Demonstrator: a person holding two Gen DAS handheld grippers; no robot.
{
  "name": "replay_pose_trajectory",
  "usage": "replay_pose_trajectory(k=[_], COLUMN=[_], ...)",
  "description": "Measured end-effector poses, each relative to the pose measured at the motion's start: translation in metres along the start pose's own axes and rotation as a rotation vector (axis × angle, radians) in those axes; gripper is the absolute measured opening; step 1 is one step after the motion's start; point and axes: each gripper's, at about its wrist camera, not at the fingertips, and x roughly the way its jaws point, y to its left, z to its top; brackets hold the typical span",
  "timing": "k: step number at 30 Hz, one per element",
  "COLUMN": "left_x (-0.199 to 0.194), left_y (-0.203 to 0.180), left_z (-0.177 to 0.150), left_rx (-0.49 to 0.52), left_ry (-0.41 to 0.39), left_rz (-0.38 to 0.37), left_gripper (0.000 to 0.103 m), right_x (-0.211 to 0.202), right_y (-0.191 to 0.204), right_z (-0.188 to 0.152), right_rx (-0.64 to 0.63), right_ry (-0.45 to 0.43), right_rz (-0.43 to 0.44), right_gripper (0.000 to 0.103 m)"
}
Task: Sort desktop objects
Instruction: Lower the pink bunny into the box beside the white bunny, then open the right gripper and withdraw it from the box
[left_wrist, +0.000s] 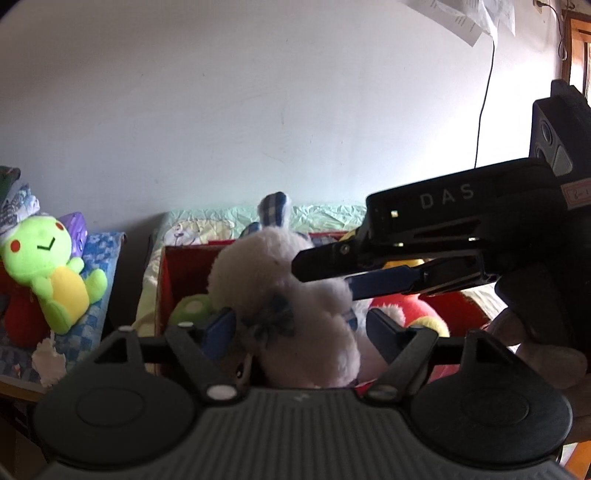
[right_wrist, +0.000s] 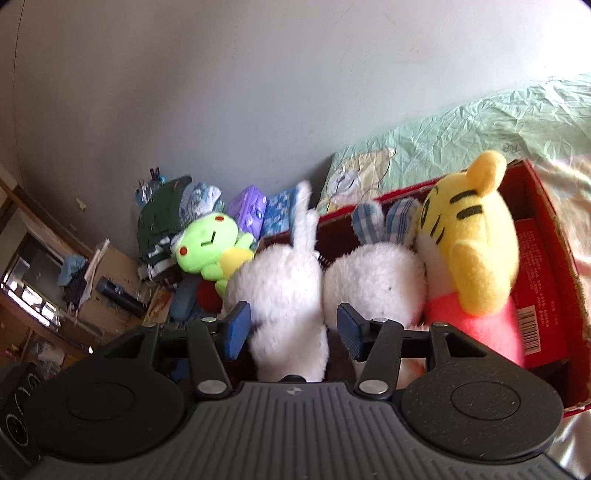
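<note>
A white plush rabbit (left_wrist: 295, 295) with blue checked ears and a blue bow sits between my left gripper's (left_wrist: 303, 332) blue pads, above a red cardboard box (left_wrist: 177, 266). The left jaws are wide and touch it loosely. My right gripper (left_wrist: 328, 269) reaches in from the right, its fingers around the rabbit's upper part. In the right wrist view the right gripper (right_wrist: 295, 332) straddles white plush (right_wrist: 284, 295), pads apart. A second white rabbit head (right_wrist: 376, 280) and a yellow tiger plush (right_wrist: 472, 236) sit in the red box (right_wrist: 543, 236).
A green frog plush (left_wrist: 55, 266) sits on a blue checked cloth to the left, also in the right wrist view (right_wrist: 210, 247). A green mushroom plush (left_wrist: 192, 310) and a red plush (left_wrist: 410, 310) lie in the box. A mint bedsheet (right_wrist: 461, 129) lies behind. A dark bottle (right_wrist: 118, 295) lies on a cluttered desk.
</note>
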Motion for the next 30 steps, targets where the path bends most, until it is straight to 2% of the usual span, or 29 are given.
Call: replay_pose_trajectory(k=[3, 7, 11, 14, 18, 20, 22, 26, 30], left_x=[0.007, 0.011, 0.020, 0.023, 0.016, 0.011, 0.005, -0.005, -0.011], left_y=[-0.003, -0.010, 0.001, -0.003, -0.016, -0.016, -0.016, -0.021, -0.024], left_z=[0.007, 0.006, -0.001, -0.007, -0.008, -0.006, -0.005, 0.001, 0.009], left_rx=[0.005, 0.031, -0.020, -0.042, -0.033, -0.036, -0.038, -0.025, -0.053], left_ry=[-0.009, 0.011, 0.066, 0.112, 0.111, 0.099, 0.094, 0.104, 0.127], left_rz=[-0.009, 0.012, 0.003, -0.007, -0.003, -0.002, 0.018, 0.087, 0.149], left_gripper=[0.079, 0.080, 0.080, 0.073, 0.073, 0.076, 0.084, 0.086, 0.090], right_x=[-0.002, 0.015, 0.030, 0.033, 0.025, 0.015, 0.006, -0.009, -0.012], right_y=[0.002, 0.003, -0.005, -0.007, -0.009, -0.009, -0.008, -0.003, -0.005], right_z=[0.006, 0.005, 0.002, -0.001, -0.001, -0.001, 0.000, 0.000, -0.004], right_rx=[0.003, -0.004, 0.023, 0.010, 0.030, 0.038, 0.035, -0.034, -0.095], right_ry=[-0.045, -0.008, 0.034, 0.029, 0.025, 0.013, -0.002, -0.032, 0.016], right_rz=[0.024, 0.017, 0.032, 0.035, 0.049, 0.049, 0.040, -0.076, -0.221], right_gripper=[0.045, 0.033, 0.035, 0.036, 0.039, 0.041, 0.044, 0.045, 0.045])
